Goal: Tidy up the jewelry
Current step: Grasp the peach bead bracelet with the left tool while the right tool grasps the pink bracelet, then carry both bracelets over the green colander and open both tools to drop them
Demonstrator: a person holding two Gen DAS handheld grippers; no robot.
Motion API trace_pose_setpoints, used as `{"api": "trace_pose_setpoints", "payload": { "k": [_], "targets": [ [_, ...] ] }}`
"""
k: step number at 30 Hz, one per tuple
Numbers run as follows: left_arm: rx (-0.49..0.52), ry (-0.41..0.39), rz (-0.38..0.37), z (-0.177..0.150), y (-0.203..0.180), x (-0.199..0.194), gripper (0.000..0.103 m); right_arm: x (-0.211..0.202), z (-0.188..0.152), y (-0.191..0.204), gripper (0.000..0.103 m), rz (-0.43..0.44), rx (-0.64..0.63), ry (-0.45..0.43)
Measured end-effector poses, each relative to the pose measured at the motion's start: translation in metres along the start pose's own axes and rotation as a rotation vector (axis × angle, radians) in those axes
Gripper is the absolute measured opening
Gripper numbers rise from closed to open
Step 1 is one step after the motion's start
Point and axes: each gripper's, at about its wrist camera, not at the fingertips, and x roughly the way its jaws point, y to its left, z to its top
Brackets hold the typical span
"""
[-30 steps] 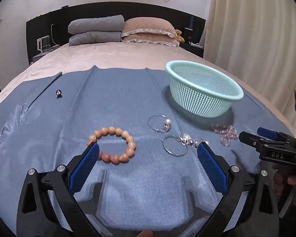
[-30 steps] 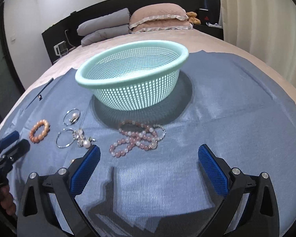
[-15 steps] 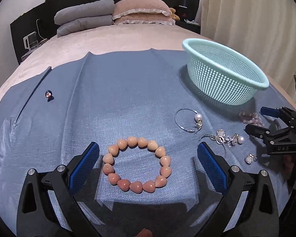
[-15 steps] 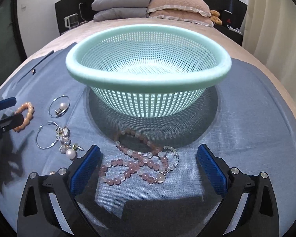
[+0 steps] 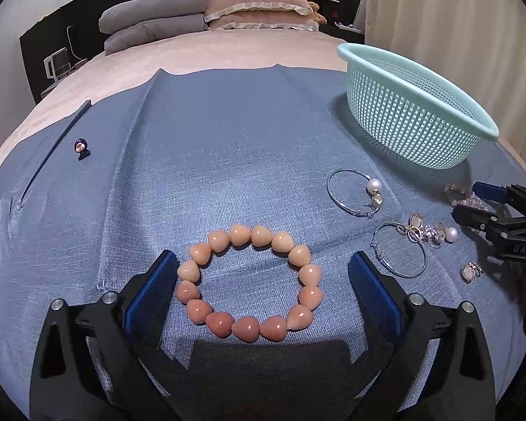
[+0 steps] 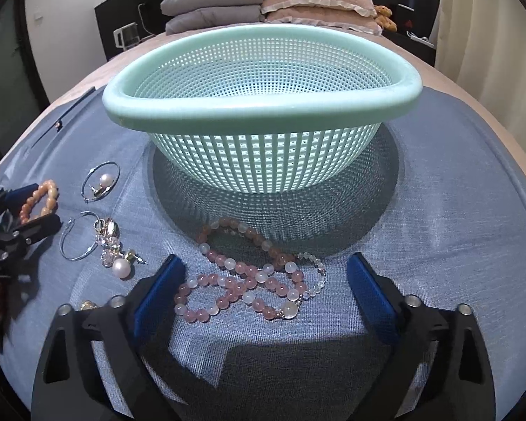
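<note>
Left gripper (image 5: 263, 287) closing around peach bracelet (image 5: 249, 286) (pads not touching); right gripper (image 6: 264, 289) closing around pink bead necklace (image 6: 249, 280), nothing gripped.

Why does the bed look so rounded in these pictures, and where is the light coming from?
Both wrist views use fisheye lenses, so the blue cloth bulges like a dome and the corners go black. In the right wrist view the green basket casts a mesh-patterned shadow toward the camera, so the light seems to come from above and behind it. In the left wrist view the peach bracelet is sharp; the right gripper at the edge looks smeared.
</note>
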Motion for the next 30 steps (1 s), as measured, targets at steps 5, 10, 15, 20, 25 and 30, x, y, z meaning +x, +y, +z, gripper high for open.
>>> {"api": "trace_pose_setpoints", "payload": {
  "k": [5, 10, 15, 20, 25, 30],
  "targets": [
    [0.008, -0.007, -0.019, 0.000, 0.000, -0.007, 0.023, -0.003, -0.001, 0.011, 0.012, 0.031, -0.050, -0.005],
    [-0.003, 0.009, -0.047, 0.001, -0.003, -0.014, 0.023, -0.012, 0.000, 0.007, 0.011, 0.078, -0.040, 0.013],
    [0.014, 0.015, -0.063, -0.003, -0.012, -0.037, 0.001, -0.039, -0.004, 0.006, 0.009, 0.108, -0.015, -0.012],
    [0.029, -0.006, -0.079, 0.002, -0.019, -0.066, 0.000, -0.071, -0.007, 0.010, 0.009, 0.125, -0.009, -0.050],
    [0.049, -0.029, -0.083, 0.007, -0.022, -0.091, 0.000, -0.099, -0.005, 0.005, 0.008, 0.117, -0.002, -0.093],
    [0.073, -0.027, -0.071, 0.011, -0.021, -0.098, 0.004, -0.120, 0.009, -0.001, 0.008, 0.118, 0.005, -0.138]
  ]
}}
